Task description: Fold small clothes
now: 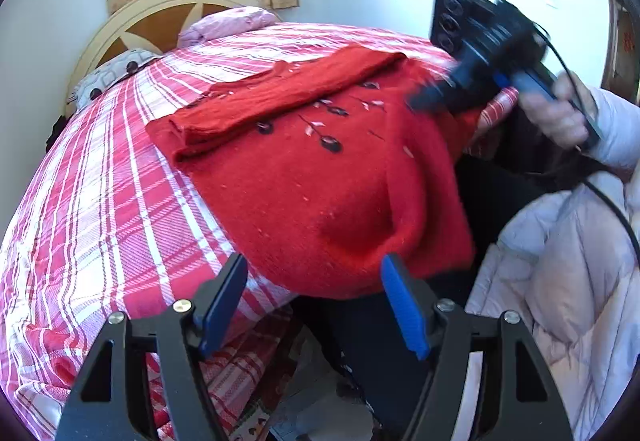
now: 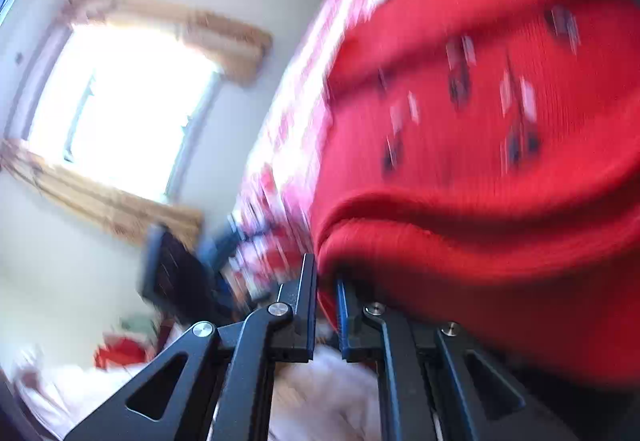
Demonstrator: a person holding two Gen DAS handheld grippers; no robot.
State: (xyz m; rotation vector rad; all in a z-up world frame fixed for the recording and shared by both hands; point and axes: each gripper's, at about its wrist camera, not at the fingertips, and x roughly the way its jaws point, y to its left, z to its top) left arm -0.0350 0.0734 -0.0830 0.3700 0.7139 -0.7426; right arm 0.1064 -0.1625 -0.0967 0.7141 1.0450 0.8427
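Sweater (image 1: 320, 177) on bed | right gripper (image 2: 326, 281) clamps edge | left gripper (image 1: 314, 301) spread, angled down

fuzzy knitted red sweater (image 1: 328, 193); woven plaid bedsheet (image 1: 112, 209); glossy quilted jacket (image 1: 568, 265)

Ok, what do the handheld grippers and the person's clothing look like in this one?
Both grippers are black frames with triangular cut-outs, silver screw heads and blue finger pads: the left gripper, the right gripper. From the left wrist view, the right one has a blue handle and a thin black cable. The person wears a pale quilted puffer jacket.
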